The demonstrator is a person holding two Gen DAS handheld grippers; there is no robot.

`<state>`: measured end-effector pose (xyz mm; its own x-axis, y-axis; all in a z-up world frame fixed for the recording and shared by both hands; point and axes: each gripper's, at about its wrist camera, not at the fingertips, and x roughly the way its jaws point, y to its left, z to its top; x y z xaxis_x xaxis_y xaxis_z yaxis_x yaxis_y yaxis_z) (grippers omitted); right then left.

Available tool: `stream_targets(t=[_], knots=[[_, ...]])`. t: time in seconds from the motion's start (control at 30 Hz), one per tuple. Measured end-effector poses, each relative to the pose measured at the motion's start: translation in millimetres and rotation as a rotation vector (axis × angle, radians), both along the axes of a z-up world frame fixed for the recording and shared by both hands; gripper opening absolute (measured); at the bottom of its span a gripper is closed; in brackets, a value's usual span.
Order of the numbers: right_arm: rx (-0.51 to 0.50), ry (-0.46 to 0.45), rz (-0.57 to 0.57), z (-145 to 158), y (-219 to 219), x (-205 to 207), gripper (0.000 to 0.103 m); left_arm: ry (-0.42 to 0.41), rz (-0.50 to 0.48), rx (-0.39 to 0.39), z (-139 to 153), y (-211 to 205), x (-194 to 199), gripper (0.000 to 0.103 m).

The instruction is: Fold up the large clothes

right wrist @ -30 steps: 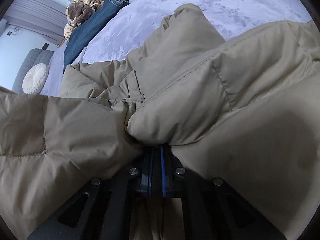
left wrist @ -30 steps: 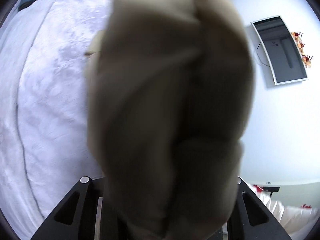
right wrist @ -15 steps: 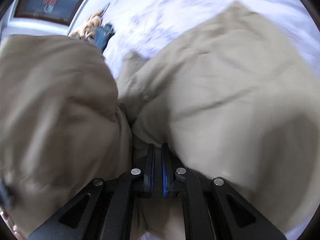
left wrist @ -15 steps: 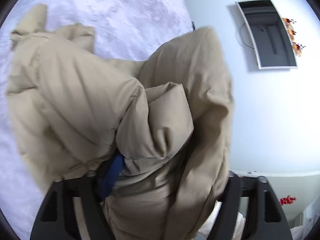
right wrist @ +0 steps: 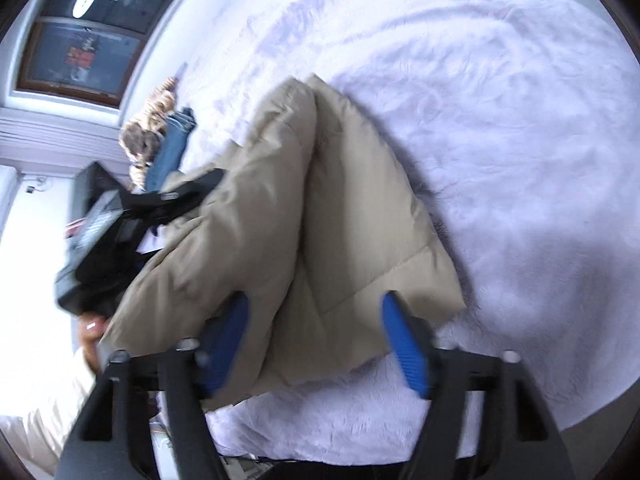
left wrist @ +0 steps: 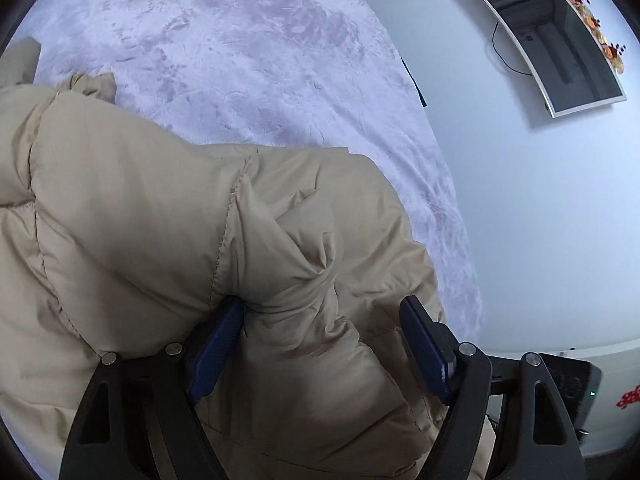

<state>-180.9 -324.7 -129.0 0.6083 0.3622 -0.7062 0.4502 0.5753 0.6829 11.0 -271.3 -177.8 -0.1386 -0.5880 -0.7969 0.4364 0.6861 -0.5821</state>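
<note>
Jacket let go on the white bed, folded over in a heap. Left hand-held gripper spread earlier, right hand-held gripper jaws just opened; padding between both, unpressed. Fold laid; likely smoothing or regrasping due next.
</note>
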Motion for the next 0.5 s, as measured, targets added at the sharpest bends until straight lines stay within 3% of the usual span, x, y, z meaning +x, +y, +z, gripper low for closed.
stream_targets(t=[0.03, 0.13, 0.23, 0.37, 0.43, 0.5], knots=[[0.016, -0.029, 0.018, 7.6, 2.1, -4.7, 0.076, -0.018, -0.002, 0.011, -10.7, -10.0, 6.4, 0.080], [0.068, -0.100, 0.083, 22.1, 4.4, -11.4, 0.078, -0.070, -0.012, 0.047, -1.9, -23.6, 4.6, 0.080], [0.089, -0.113, 0.165, 29.1, 1.7, 3.2, 0.081, -0.125, -0.037, 0.091, 7.2, -34.4, 2.0, 0.080], [-0.076, 0.003, 0.170, 20.8, 21.9, 40.6, 0.078, -0.266, -0.031, 0.079, 36.7, -20.8, 2.0, 0.080], [-0.166, 0.040, 0.174, 18.5, 23.4, 53.0, 0.019, -0.366, 0.019, 0.108, 51.9, 2.2, 7.0, 0.080], [-0.319, 0.107, 0.180, 17.6, 24.8, 59.9, 0.016, -0.446, 0.094, 0.140, 60.5, 31.1, 17.5, 0.080]])
